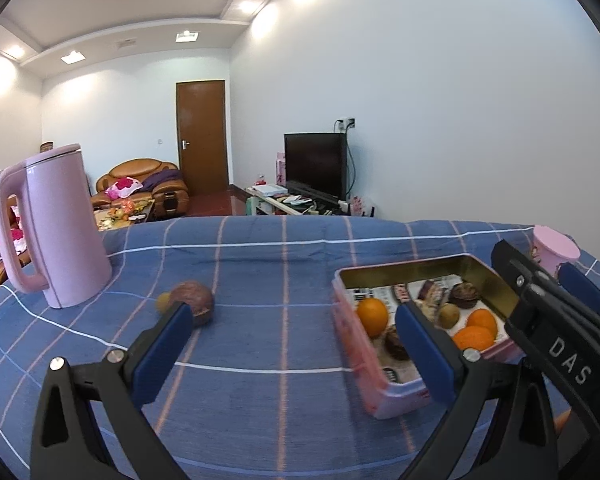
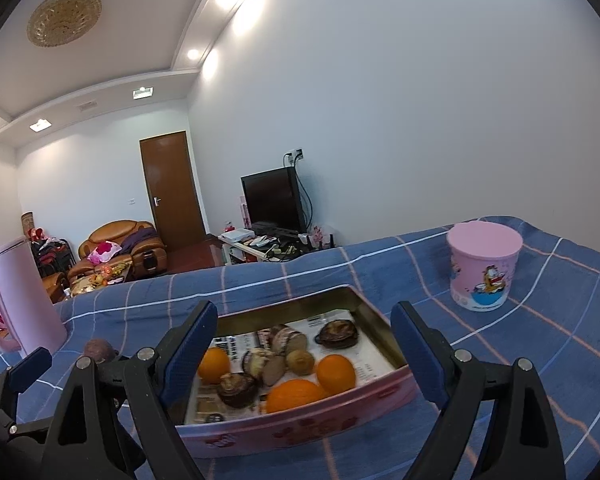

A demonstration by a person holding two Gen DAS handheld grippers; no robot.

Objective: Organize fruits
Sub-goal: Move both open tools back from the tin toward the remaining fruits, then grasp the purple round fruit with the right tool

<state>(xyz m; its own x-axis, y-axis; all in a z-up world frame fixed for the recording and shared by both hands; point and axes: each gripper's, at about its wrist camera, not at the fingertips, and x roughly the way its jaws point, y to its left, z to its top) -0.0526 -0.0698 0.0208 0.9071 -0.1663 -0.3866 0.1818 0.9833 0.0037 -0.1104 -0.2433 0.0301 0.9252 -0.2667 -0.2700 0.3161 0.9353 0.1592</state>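
A pink tin box (image 1: 384,394) (image 2: 312,426) stands on the blue checked cloth and holds several fruits: oranges (image 1: 372,315) (image 2: 336,372), dark passion fruits (image 2: 236,388) and a kiwi (image 2: 299,361). A dark passion fruit (image 1: 194,303) (image 2: 98,350) and a small yellow-green fruit (image 1: 163,301) lie loose on the cloth left of the box. My left gripper (image 1: 296,320) is open and empty, between the loose fruits and the box. My right gripper (image 2: 304,330) is open and empty above the box.
A pink kettle (image 1: 52,224) (image 2: 16,300) stands at the left on the table. A pink cartoon cup (image 2: 482,264) (image 1: 554,248) stands at the right behind the box. The table edge runs along the back; a living room lies beyond.
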